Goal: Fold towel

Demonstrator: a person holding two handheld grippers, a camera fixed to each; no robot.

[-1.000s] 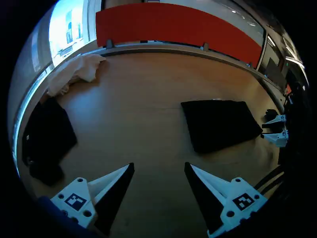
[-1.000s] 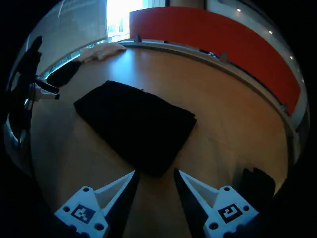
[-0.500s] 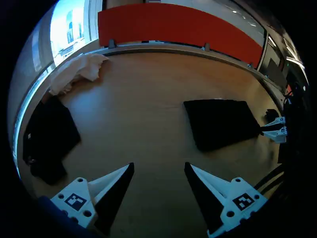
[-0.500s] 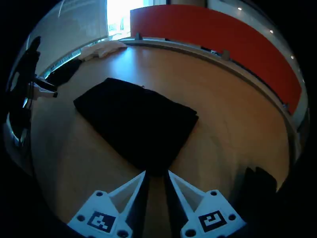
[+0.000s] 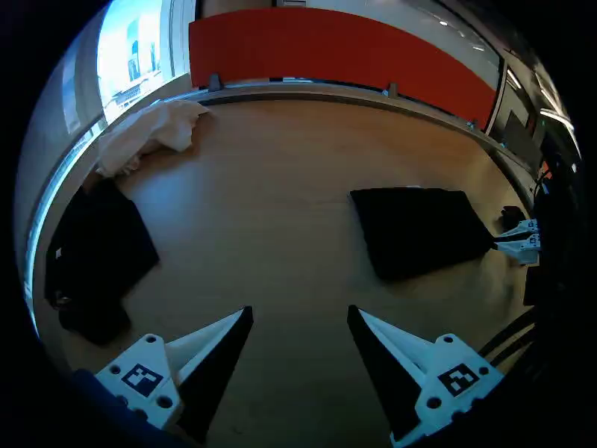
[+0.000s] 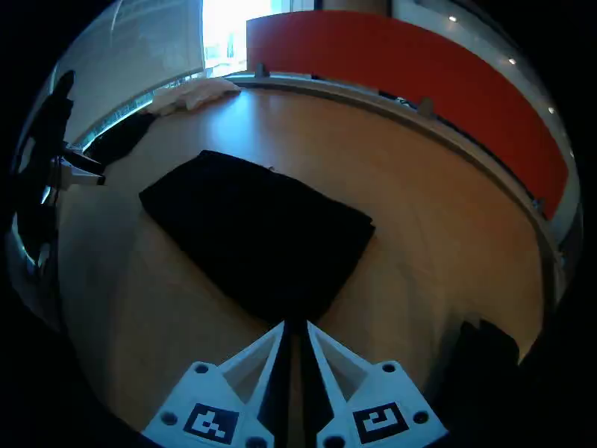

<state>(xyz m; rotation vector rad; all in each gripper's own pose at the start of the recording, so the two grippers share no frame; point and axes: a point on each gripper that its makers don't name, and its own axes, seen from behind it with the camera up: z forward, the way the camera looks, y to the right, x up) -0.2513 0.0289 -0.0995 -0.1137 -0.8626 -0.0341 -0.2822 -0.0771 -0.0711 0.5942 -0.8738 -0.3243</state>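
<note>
A black towel [image 5: 418, 228] lies folded flat on the wooden table [image 5: 261, 194], right of centre in the left gripper view. In the right gripper view the black towel [image 6: 254, 231] spreads just ahead of my right gripper [image 6: 296, 326], whose fingers are pressed together on its near corner. The left gripper view shows that right gripper [image 5: 516, 243] at the towel's right edge. My left gripper [image 5: 298, 310] stands open above bare wood, well short of the towel. It appears far off at the left in the right gripper view, as the left gripper [image 6: 82, 170].
A crumpled white cloth [image 5: 149, 131] lies at the far left corner of the table, and a dark cloth [image 5: 93, 254] lies along the left edge. A red panel [image 5: 336, 48] runs behind the table's far rim. Another dark item [image 6: 481, 351] sits by the right gripper.
The right gripper's fingers have come together on the near corner of the black towel. The left gripper has stayed open and barely moved.
</note>
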